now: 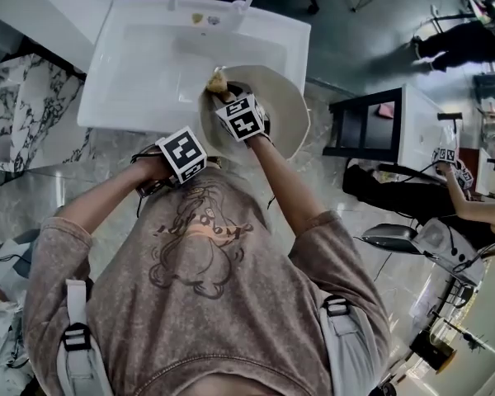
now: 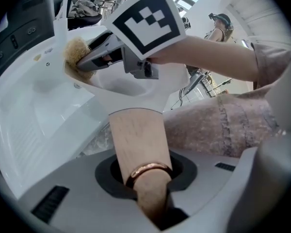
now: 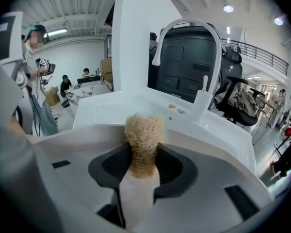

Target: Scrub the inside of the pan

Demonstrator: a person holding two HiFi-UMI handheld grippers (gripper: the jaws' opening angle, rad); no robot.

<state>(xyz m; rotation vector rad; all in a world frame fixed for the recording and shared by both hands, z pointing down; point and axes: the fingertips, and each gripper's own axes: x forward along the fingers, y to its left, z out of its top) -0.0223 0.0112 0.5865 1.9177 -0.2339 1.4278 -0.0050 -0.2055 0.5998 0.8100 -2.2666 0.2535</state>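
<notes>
I hold a cream pan [image 1: 290, 115] tilted over the front right of the white sink [image 1: 140, 64]. My left gripper [image 1: 208, 162] is shut on the pan's wooden handle [image 2: 137, 139], just ahead of its copper ring [image 2: 147, 169]. The right gripper [image 1: 229, 97] is inside the pan near its far left rim, shut on a tan fibre scrubber [image 1: 218, 81]. In the left gripper view the scrubber [image 2: 75, 52] presses on the pan's [image 2: 128, 87] upper wall. In the right gripper view the scrubber [image 3: 143, 136] sticks up between the jaws of the right gripper [image 3: 139, 178].
A white faucet [image 3: 188, 26] stands at the sink's back edge. A marbled counter [image 1: 29, 110] lies to the left. A black-and-white table [image 1: 384, 126] and a seated person [image 1: 478, 209] are to the right. An office chair [image 3: 235, 98] stands behind the sink.
</notes>
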